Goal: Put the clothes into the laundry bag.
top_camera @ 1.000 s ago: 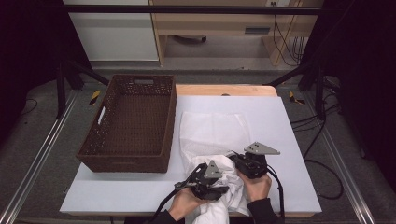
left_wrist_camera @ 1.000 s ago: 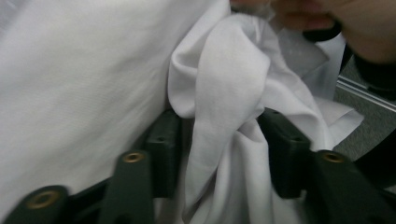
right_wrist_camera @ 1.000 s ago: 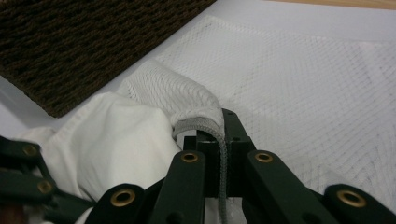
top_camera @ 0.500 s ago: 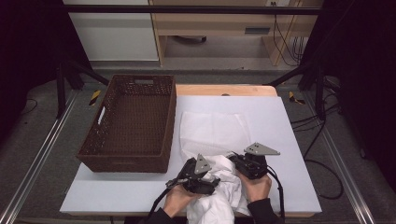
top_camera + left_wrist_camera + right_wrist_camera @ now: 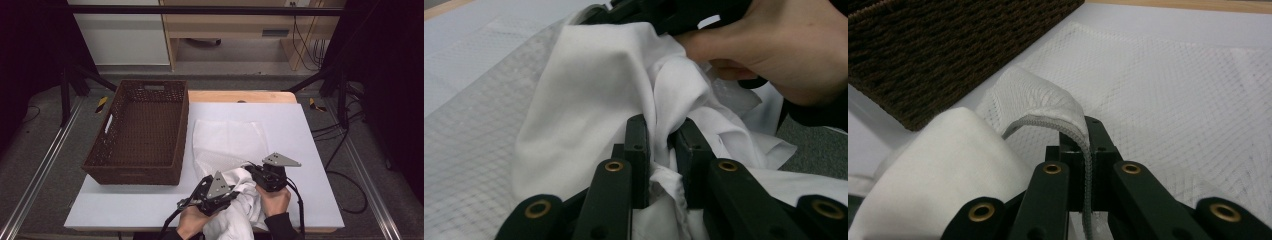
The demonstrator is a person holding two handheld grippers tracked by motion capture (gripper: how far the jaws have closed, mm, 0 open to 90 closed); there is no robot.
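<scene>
My left gripper fingers just closing, pinching white cloth fold; right gripper fingers clamp mesh bag hem.

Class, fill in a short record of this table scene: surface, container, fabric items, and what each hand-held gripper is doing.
surface: white table
container: brown wicker basket, left of the mesh bag
fabric items: white mesh bag lying flat; white cloth bunched at the near edge
left hand-held gripper: jaws just closed onto a fold of the white cloth
right hand-held gripper: shut on the mesh bag's corded rim
</scene>
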